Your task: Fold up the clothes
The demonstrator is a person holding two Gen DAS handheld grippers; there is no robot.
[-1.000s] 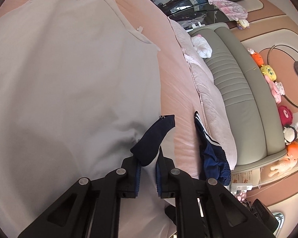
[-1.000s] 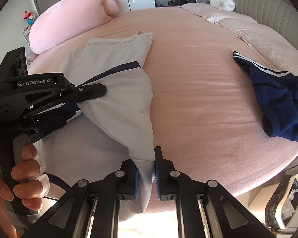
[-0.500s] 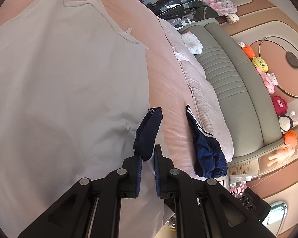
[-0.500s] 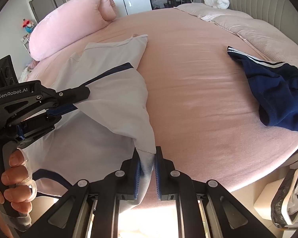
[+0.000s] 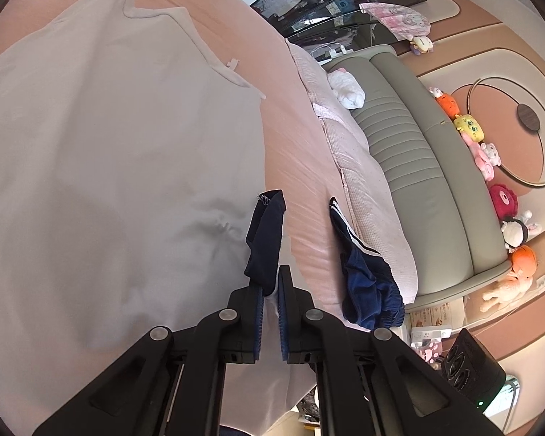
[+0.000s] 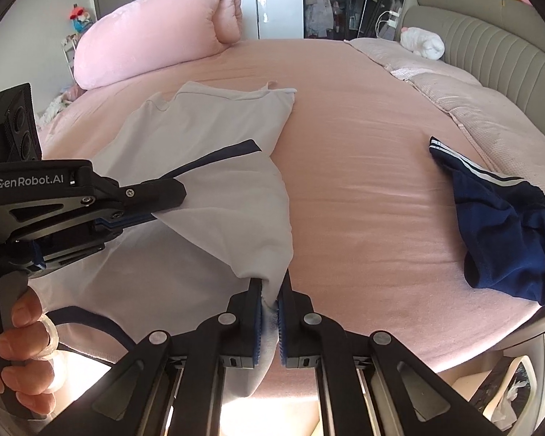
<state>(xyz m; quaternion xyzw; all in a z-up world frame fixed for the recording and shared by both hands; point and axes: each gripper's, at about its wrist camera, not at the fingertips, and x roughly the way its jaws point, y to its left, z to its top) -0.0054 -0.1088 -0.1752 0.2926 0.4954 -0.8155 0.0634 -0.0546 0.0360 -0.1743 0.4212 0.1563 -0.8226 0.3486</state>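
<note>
On the far left of the right wrist view, a hand (image 6: 21,345) holds the handle of the left gripper (image 6: 152,205). Its jaws are clamped on the navy trimmed sleeve (image 5: 267,239) of a pale shirt (image 6: 214,167), and the fabric is lifted from the bed (image 6: 363,167) there. The shirt lies on the pink sheet, with its collar (image 5: 152,11) toward the big pink pillow (image 6: 152,32) at the far side. One side of it is already turned over onto the body, so a navy stripe (image 6: 218,156) runs across the top layer.

In the middle, the right gripper (image 6: 270,303) is closed on the lower corner of this same turned flap, near the edge of the bed. The cloth goes between its two pads and hangs down a little below them.

More to the right, well apart from the shirt, navy shorts (image 6: 505,225) with white stripes lie in a loose heap near the quilt (image 6: 490,109). Nobody touches them.

I judge that the folding is at an early stage. The first side fold of the shirt is in progress, with both tools gripping one flap. The other side, the fold from bottom to top, and all of the shorts are left to do.
</note>
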